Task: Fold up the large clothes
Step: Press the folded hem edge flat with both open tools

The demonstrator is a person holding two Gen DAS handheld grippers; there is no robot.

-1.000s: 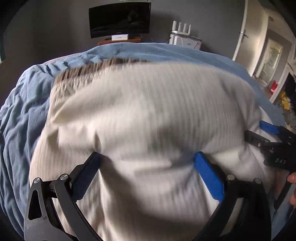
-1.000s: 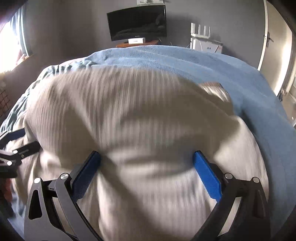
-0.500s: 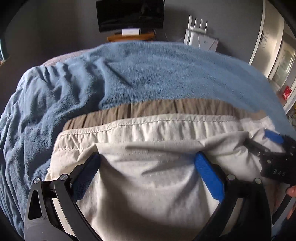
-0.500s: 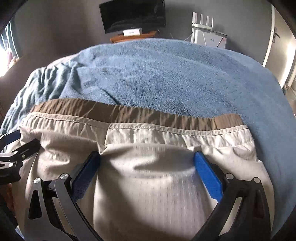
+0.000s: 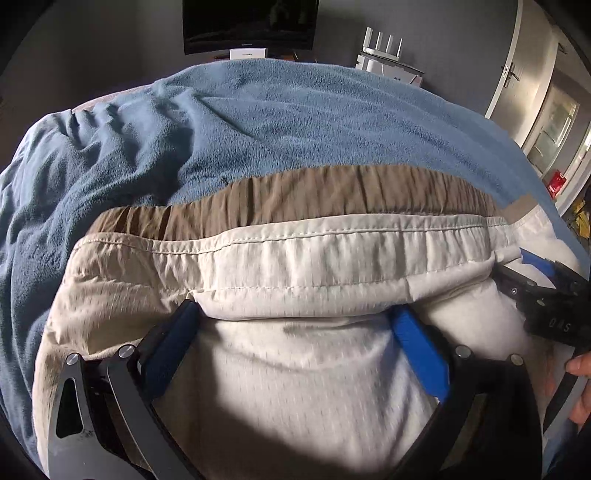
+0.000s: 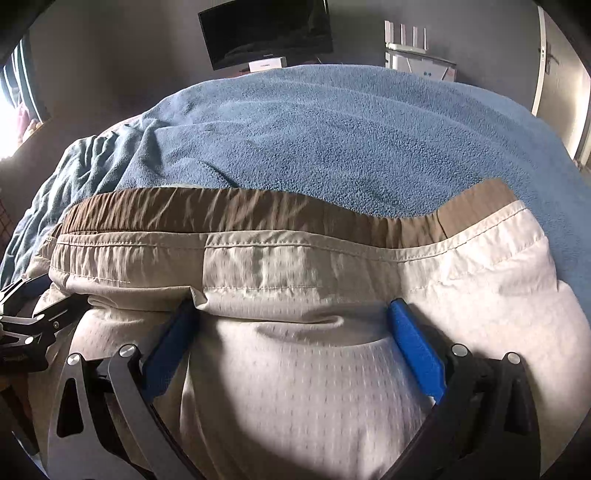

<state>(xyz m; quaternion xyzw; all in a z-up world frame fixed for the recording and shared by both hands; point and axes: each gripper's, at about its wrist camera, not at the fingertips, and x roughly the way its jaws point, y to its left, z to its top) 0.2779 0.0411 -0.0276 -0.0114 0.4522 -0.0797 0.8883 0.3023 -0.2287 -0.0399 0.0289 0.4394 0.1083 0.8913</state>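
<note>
Left gripper (image 5: 295, 332) held low over the bed, pointing toward 12 o'clock at the far wall; right gripper (image 6: 291, 325) level with it, same heading. Both sets of jaws spread wide, blue pads (image 5: 421, 354) parted with pale mesh cloth bulging up between them; cannot tell whether any fabric is actually pinched. Right gripper's black frame also visible at 3 o'clock in the left view, a bare hand (image 5: 581, 387) behind it at the edge.

Cream garment (image 6: 303, 387) spread on the blue blanket (image 6: 351, 140), filling the near half of both views, its stitched hem lying across just ahead of the pads. Brown band (image 5: 314, 195) of the same garment showing beyond that hem, toward 12 o'clock. Blanket rumpled at 10 o'clock. Dark screen (image 6: 266, 33) on the far wall at 12 o'clock, white router (image 5: 380, 40) at 1 o'clock, door (image 5: 517, 74) at 2 o'clock.
</note>
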